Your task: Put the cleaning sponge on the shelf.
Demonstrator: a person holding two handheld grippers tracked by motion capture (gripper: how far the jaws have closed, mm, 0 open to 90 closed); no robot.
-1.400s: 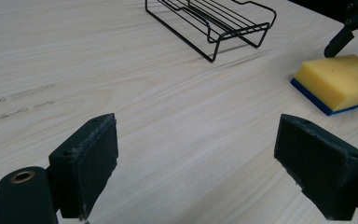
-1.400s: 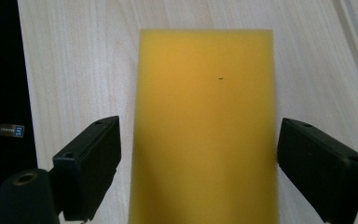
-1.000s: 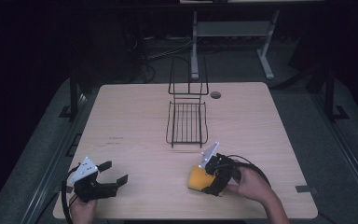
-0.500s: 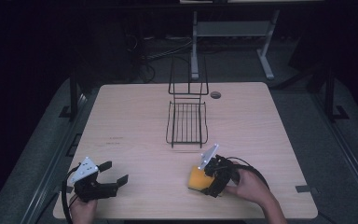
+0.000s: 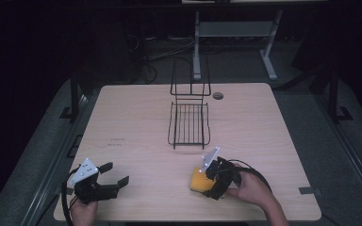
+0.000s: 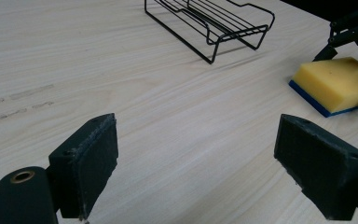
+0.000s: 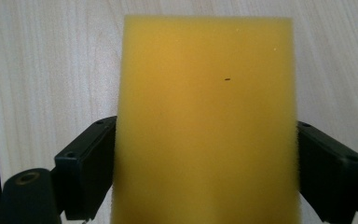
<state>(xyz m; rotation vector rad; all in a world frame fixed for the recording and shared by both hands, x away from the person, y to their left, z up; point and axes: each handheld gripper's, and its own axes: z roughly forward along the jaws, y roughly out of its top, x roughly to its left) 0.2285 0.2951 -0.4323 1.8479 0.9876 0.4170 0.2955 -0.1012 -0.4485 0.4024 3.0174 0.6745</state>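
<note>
Pale wood-grain tabletop (image 5: 132,122) stands in a dark room, a black wire rack (image 5: 189,123) at its centre. No legible writing. The yellow sponge (image 5: 200,179) with a blue underside lies at five o'clock from the rack, clamped between the right gripper (image 5: 213,184) jaws. The left gripper (image 5: 115,174), at seven o'clock, gapes wide, holding nothing.

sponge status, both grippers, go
Right gripper jaws against both sides of the yellow sponge, blue underside on the table. Left gripper open, nothing between its jaws. Wire rack ahead, nothing between.
</note>
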